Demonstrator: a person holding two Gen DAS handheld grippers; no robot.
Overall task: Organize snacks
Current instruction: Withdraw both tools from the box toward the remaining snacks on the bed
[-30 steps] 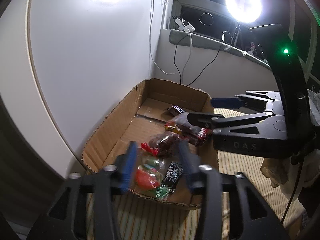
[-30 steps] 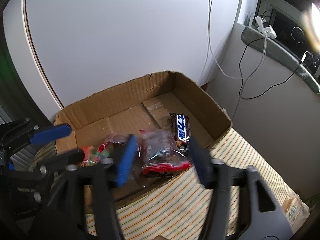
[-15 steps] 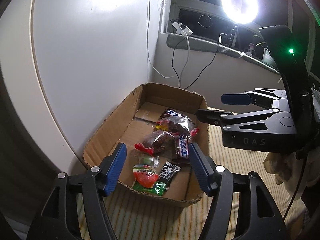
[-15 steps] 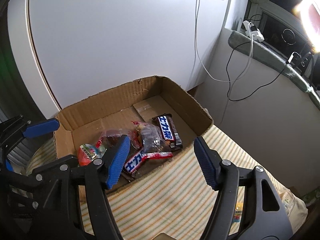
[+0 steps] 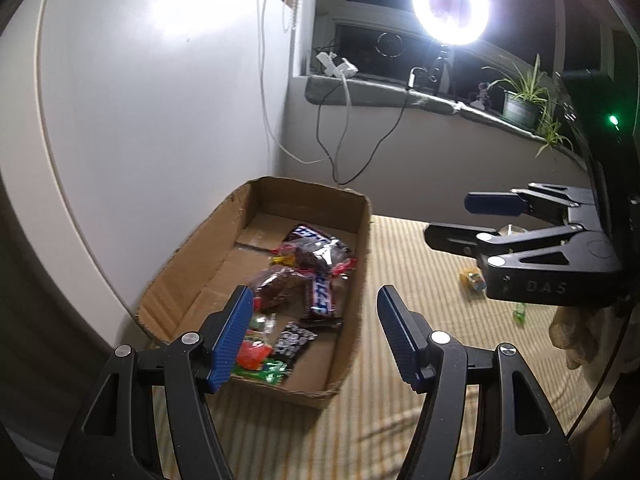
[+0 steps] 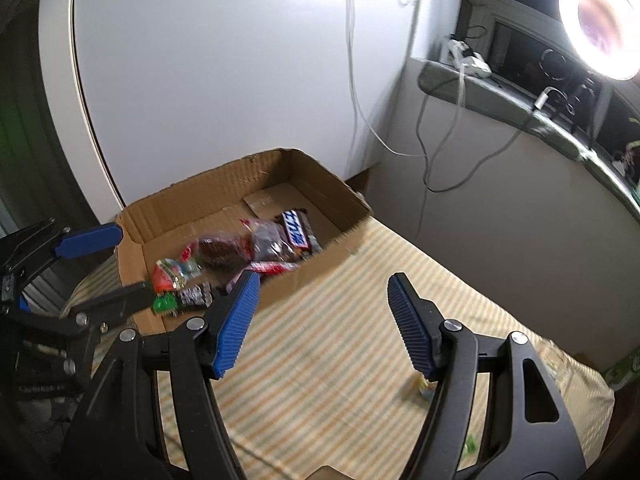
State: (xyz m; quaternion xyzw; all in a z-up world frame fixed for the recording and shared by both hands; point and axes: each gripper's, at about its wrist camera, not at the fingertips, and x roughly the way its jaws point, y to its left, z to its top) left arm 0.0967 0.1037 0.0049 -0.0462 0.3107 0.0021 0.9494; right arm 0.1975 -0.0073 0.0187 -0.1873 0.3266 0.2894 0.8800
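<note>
An open cardboard box (image 5: 352,300) (image 6: 344,204) sits on a striped cloth and holds several snacks: Snickers bars (image 5: 322,292) (image 6: 296,230), clear bags of dark sweets (image 5: 280,284) (image 6: 218,250) and a red-green packet (image 5: 252,354) (image 6: 170,274). My left gripper (image 5: 314,336) is open and empty above the box's near end. My right gripper (image 6: 320,320) is open and empty over the cloth, right of the box. A small yellow snack (image 5: 472,278) (image 6: 424,386) and a green one (image 5: 519,312) (image 6: 470,446) lie loose on the cloth.
A white rounded panel (image 5: 140,100) stands behind the box. Cables (image 5: 332,136) hang down the wall from a windowsill with a ring light (image 5: 450,2) and a potted plant (image 5: 520,100). A beige cloth bundle (image 5: 576,336) lies at the right.
Both grippers have pulled back and up from the box and swung right. They let go of snacks, which now lie in the box. Both jaws stand wider open.
</note>
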